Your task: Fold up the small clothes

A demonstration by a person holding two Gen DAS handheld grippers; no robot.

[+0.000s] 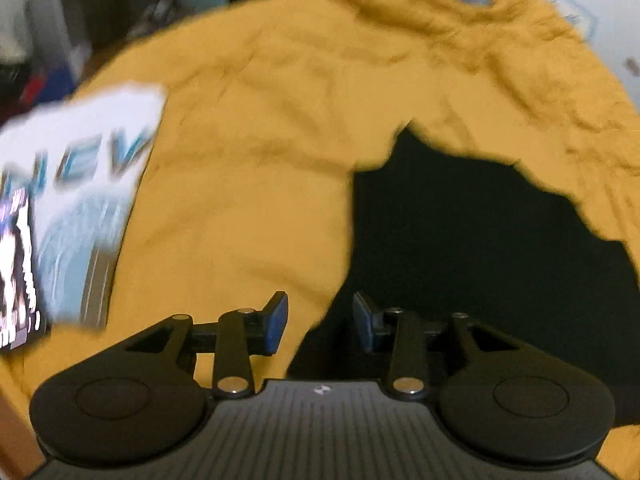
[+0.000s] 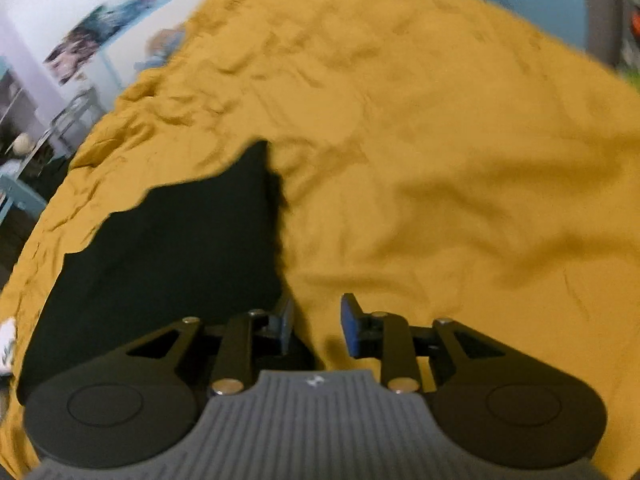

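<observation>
A very dark, almost black garment lies flat on a wrinkled mustard-yellow cloth. In the left wrist view it fills the lower right. In the right wrist view the dark garment fills the lower left, with the yellow cloth all around it. My left gripper hangs over the garment's left edge, its jaws apart and nothing pinched between the blue pads. My right gripper hangs over the garment's right edge, also open, with a narrower gap. Both views are blurred.
A white printed item with blue lettering lies on the yellow cloth at the left. A small white thing shows at the cloth's left rim. Beyond the cloth are a white wall with pictures, shelves and blue furniture.
</observation>
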